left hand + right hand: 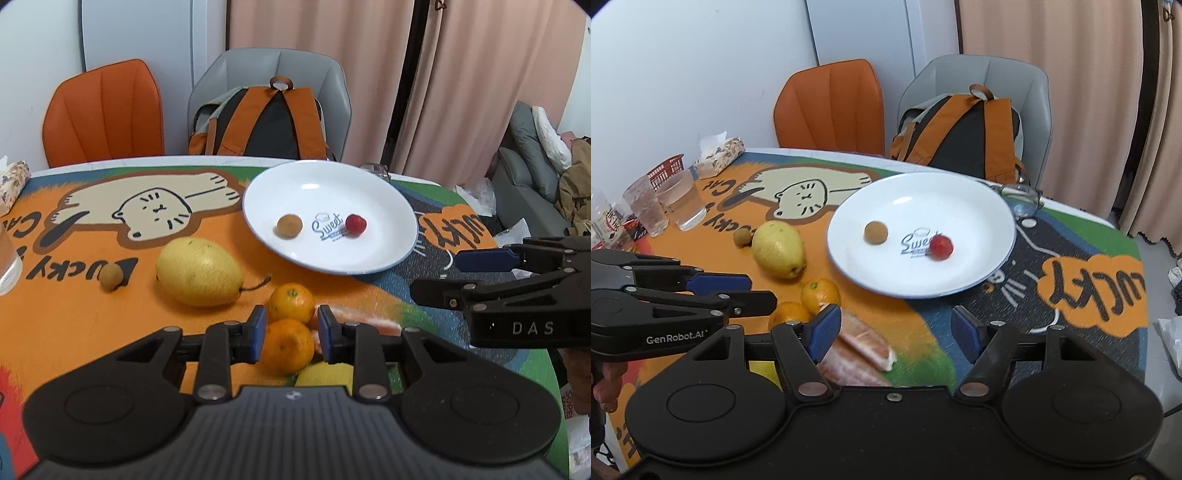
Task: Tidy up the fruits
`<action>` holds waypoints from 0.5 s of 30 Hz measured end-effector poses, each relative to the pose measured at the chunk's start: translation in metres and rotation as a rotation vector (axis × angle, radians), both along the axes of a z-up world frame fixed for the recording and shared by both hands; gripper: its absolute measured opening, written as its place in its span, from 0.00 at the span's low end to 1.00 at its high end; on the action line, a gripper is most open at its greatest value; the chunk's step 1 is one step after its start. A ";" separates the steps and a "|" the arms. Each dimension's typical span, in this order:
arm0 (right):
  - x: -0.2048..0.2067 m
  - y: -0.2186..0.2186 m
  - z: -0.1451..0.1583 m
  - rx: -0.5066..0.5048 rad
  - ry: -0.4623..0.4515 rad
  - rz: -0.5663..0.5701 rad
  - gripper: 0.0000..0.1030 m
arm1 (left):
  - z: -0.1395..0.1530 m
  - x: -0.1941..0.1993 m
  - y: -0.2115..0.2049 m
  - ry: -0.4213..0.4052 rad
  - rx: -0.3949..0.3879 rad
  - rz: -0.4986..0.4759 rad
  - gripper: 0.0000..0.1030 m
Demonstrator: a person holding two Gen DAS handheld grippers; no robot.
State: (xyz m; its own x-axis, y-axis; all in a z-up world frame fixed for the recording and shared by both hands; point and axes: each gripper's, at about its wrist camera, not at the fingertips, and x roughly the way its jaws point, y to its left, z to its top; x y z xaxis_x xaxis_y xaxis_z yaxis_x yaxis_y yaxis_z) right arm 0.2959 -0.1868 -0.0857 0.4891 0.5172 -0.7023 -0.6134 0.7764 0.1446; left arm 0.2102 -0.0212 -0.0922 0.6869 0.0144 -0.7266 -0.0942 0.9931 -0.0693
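Bracketing an upright mandarin (286, 345), left fingers (258, 332) spread; right fingers (827, 328) wide.

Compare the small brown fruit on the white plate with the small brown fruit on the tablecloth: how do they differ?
The brown fruit on the plate lies inside the white plate, near a red fruit; the brown fruit on the cloth sits on the orange tablecloth, close beside the yellow pear. The first looks more orange-tan, the second duller. Both are small and round.

Both wrist views looked down and forward across the table from close above its near edge, left beside right, sharing the plate (400, 218) (1001, 221), fruit and chairs.
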 end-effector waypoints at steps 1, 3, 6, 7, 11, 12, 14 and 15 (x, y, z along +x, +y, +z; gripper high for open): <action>-0.001 0.001 -0.001 -0.001 0.003 0.001 0.64 | -0.002 -0.001 0.000 0.003 0.000 -0.004 0.28; -0.004 0.002 -0.003 -0.007 0.005 0.001 0.64 | -0.005 -0.001 0.000 0.008 -0.001 -0.012 0.28; -0.008 0.002 -0.004 -0.011 0.009 0.002 0.64 | -0.011 0.000 0.000 0.013 -0.006 -0.015 0.27; -0.009 0.002 -0.005 -0.014 0.008 0.003 0.64 | -0.013 0.000 0.001 0.017 -0.009 -0.015 0.27; -0.016 0.000 -0.005 -0.019 0.005 0.006 0.64 | -0.022 0.004 0.003 0.038 -0.008 -0.023 0.27; -0.017 0.000 -0.005 -0.020 0.004 0.004 0.64 | -0.024 0.005 0.003 0.044 -0.008 -0.024 0.27; -0.019 -0.002 -0.006 -0.021 0.007 0.003 0.64 | -0.028 0.007 0.002 0.053 -0.014 -0.030 0.28; -0.019 -0.001 -0.007 -0.024 0.008 0.001 0.64 | -0.029 0.007 0.002 0.054 -0.010 -0.030 0.29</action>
State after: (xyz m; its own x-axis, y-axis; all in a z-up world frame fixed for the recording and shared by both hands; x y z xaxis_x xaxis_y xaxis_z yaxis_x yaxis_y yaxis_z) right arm 0.2765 -0.1879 -0.0922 0.4825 0.5010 -0.7184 -0.6133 0.7789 0.1312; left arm 0.2176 -0.0192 -0.1212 0.6470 -0.0129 -0.7624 -0.0684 0.9949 -0.0748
